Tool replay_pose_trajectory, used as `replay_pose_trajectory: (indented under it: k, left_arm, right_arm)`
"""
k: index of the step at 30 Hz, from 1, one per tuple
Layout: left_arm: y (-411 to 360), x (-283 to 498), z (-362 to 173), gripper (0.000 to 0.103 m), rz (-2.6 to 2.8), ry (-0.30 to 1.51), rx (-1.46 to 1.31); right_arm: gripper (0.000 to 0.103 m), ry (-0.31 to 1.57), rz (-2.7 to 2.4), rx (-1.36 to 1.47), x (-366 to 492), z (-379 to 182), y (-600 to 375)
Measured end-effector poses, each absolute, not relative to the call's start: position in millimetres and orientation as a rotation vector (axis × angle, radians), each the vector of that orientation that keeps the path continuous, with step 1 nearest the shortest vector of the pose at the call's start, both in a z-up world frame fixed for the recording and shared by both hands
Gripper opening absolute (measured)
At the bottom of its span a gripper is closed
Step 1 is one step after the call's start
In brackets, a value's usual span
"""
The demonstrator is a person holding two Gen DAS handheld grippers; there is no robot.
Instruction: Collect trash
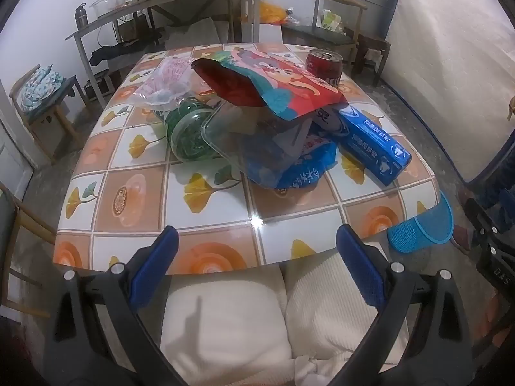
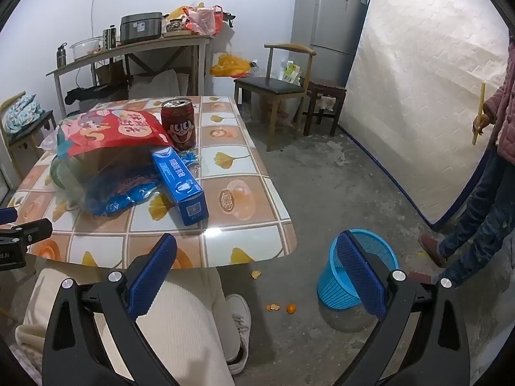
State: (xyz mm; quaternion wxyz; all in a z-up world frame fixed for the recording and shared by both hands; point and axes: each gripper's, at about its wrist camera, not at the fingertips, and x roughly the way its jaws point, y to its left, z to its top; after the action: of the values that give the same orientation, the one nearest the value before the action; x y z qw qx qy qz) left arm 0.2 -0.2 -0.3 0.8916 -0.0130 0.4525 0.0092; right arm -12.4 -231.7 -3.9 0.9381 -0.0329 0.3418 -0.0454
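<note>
A pile of trash lies on the tiled table: a red snack bag on top, a clear plastic box, a green bottle, a blue wrapper, a blue toothpaste box, a red can and a pink-printed plastic bag. In the right wrist view the can and the toothpaste box stand nearest. My left gripper is open and empty at the table's near edge. My right gripper is open and empty, beside the table, over the floor.
A blue mesh bin stands on the floor right of the table; it also shows in the left wrist view. Orange peel bits lie near it. A person stands at the right by a mattress. Chairs stand around.
</note>
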Motion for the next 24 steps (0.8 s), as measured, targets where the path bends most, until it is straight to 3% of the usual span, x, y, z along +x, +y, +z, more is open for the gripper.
replay_pose_trajectory:
  k: [24]
  left_arm:
    - [6.6,-2.7,1.2,0.094,0.027,0.936,-0.025]
  right_arm:
    - [0.097,0.694,-0.093,-0.063,-12.2,-3.9,-231.5]
